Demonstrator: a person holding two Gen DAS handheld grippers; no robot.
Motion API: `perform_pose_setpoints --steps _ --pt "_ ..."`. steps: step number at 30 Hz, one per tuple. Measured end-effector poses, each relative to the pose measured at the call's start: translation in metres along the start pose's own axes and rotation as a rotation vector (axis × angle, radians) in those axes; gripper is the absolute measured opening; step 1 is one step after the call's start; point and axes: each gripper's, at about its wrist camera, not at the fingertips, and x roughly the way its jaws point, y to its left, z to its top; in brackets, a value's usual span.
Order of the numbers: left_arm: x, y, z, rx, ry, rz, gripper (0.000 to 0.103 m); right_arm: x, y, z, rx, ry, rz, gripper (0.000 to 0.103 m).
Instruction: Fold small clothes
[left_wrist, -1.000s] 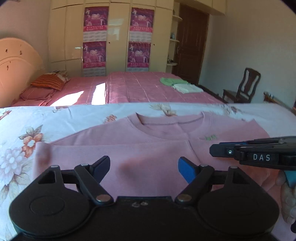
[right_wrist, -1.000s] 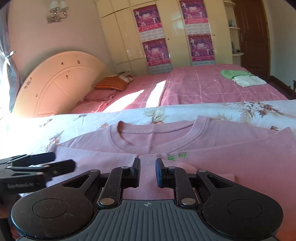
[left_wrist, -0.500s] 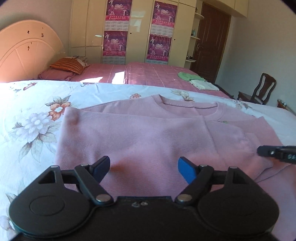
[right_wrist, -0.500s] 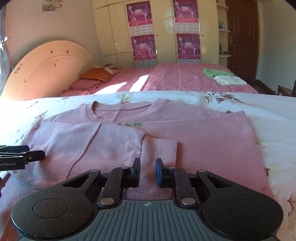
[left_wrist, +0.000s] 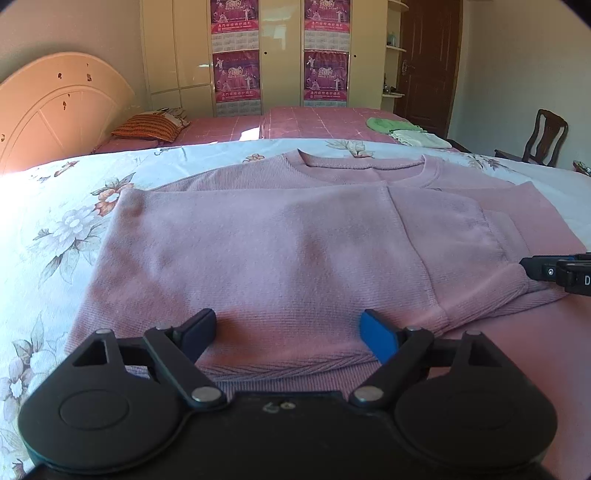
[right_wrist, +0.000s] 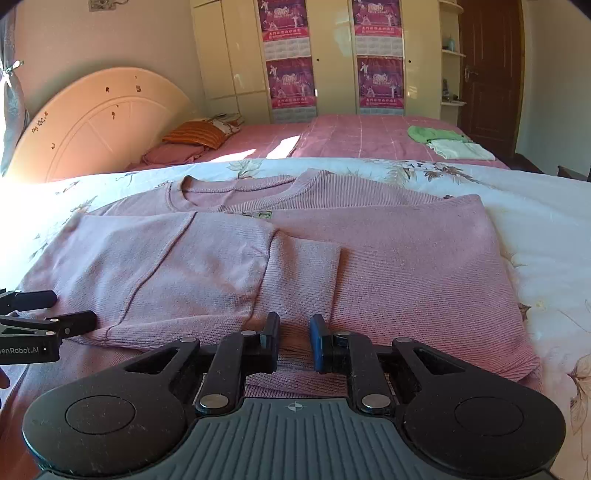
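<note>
The pink sweater (left_wrist: 295, 251) lies flat on the flowered bedspread (left_wrist: 55, 229), and over the last second both sides have come to lie folded across its middle, one sleeve cuff on top. The left gripper (left_wrist: 288, 330) has just been opening its jaws, now wide with nothing between them, above the hem. The right gripper (right_wrist: 294, 338) has narrow jaws that seem empty, so the bottom-to-collar fold probably comes next.

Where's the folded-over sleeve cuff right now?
In the right wrist view the sleeve cuff lies flat across the middle of the pink sweater, just ahead of the right gripper and below the collar.
</note>
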Motion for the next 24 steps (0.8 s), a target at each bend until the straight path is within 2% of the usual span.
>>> perform_pose_setpoints --steps 12,17,18,19,20,21,23,24 --pt "0.0 -0.001 -0.004 -0.02 -0.007 0.024 0.09 -0.001 -0.008 -0.006 0.0 -0.019 0.031 0.017" --pt "-0.008 0.015 0.001 -0.041 0.0 0.016 0.086 -0.01 -0.01 0.0 0.027 -0.011 0.008 0.018" --pt "-0.01 0.022 -0.001 -0.048 0.0 0.031 0.086 -0.013 -0.015 0.0 0.065 -0.013 0.0 0.025" --pt "-0.011 0.03 -0.005 -0.055 0.002 0.047 0.086 -0.015 -0.02 -0.001 0.095 -0.019 -0.007 0.057" --pt "-0.012 0.038 -0.009 -0.061 0.006 0.049 0.087 -0.016 -0.026 -0.002 0.128 -0.029 -0.005 0.077" --pt "-0.013 0.043 -0.011 -0.063 0.0 0.04 0.087 -0.014 -0.03 -0.004 0.15 -0.018 0.02 0.087" --pt "-0.016 0.047 -0.012 -0.05 -0.002 0.041 0.087 -0.014 -0.033 -0.005 0.163 -0.017 0.036 0.083" --pt "-0.017 0.048 -0.011 -0.05 -0.002 0.044 0.086 -0.015 -0.031 -0.005 0.149 -0.021 0.036 0.067"
